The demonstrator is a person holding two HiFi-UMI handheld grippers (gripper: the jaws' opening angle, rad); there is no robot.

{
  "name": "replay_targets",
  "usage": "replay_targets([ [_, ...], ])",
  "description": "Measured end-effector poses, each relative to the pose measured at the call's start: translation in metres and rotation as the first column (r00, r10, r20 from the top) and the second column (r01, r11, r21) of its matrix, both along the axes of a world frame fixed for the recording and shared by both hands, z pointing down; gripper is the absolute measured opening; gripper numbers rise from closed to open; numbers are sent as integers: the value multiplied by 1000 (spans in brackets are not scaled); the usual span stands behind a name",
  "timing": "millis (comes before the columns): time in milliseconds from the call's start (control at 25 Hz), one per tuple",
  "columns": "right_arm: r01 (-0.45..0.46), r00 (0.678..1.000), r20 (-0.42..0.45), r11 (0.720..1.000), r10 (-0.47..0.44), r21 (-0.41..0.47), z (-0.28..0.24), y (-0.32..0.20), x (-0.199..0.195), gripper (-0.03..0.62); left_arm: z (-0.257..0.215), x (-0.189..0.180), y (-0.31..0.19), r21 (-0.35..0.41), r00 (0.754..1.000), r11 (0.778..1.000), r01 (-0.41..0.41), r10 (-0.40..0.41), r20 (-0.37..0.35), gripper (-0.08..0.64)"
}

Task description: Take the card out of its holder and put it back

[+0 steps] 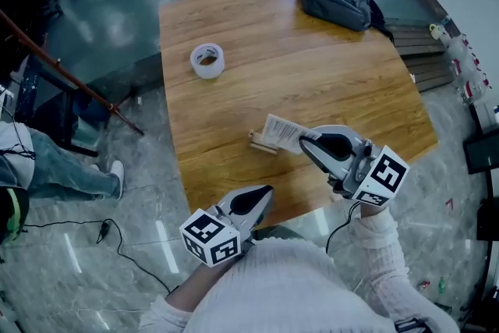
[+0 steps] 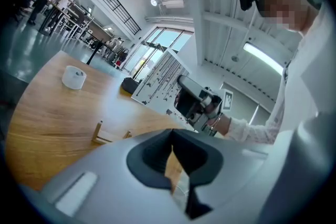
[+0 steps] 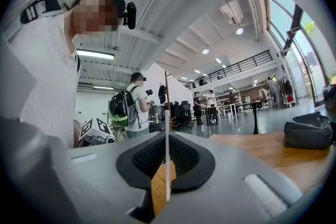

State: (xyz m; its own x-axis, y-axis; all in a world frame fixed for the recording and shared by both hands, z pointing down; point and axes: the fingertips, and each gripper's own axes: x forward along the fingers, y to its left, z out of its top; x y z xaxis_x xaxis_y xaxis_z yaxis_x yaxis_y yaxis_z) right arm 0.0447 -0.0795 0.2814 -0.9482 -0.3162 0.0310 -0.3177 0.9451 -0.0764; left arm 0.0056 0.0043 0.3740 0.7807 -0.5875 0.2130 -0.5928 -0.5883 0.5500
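**Head view.** The right gripper [image 1: 304, 142] is clamped on the card [image 1: 281, 132], which is lifted out of the wooden holder [image 1: 262, 142] standing toward the near edge of the desk [image 1: 257, 35]. The left gripper [image 1: 263, 193] hovers over that edge, probably in reserve.

**Left gripper view.** Its jaws are together on nothing. The holder [image 2: 102, 134] stands empty, with the card [image 2: 157, 84] above and beyond it.

**Right gripper view.** The card [image 3: 167, 157] runs edge-on between the pressed pads. This grip likely leaves a free edge for the slot.
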Motion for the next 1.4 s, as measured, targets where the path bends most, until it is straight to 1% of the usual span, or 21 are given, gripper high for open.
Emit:
replay_targets([
  [160, -4, 1000, 0, 1000, 4, 9, -4, 0, 0, 14, -4, 1, -1, 11, 1000, 1000, -7, 7, 1, 8],
  [400, -16, 1000, 10, 1000, 16, 7, -4, 0, 1, 14, -3, 1, -4, 5, 1000, 1000, -8, 8, -5, 8],
  [640, -21, 1000, 12, 1000, 21, 0, -1, -1, 2, 14, -1, 6, -1, 25, 999, 999, -38, 37, 37, 8],
  [880, -24, 1000, 9, 1000, 24, -8, 4, -3, 3, 14, 2, 2, -5, 13, 1000, 1000, -14, 14, 11, 8],
  [1080, -15, 1000, 8, 1000, 16, -18, 7, -4, 3, 14, 4, 4, -5, -2, 1000, 1000, -10, 10, 8, 8],
  [1400, 1, 1000, 15, 999, 0, -36, 14, -13, -7, 14, 8, -2, -6, -30, 1000, 1000, 3, -4, -17, 8],
])
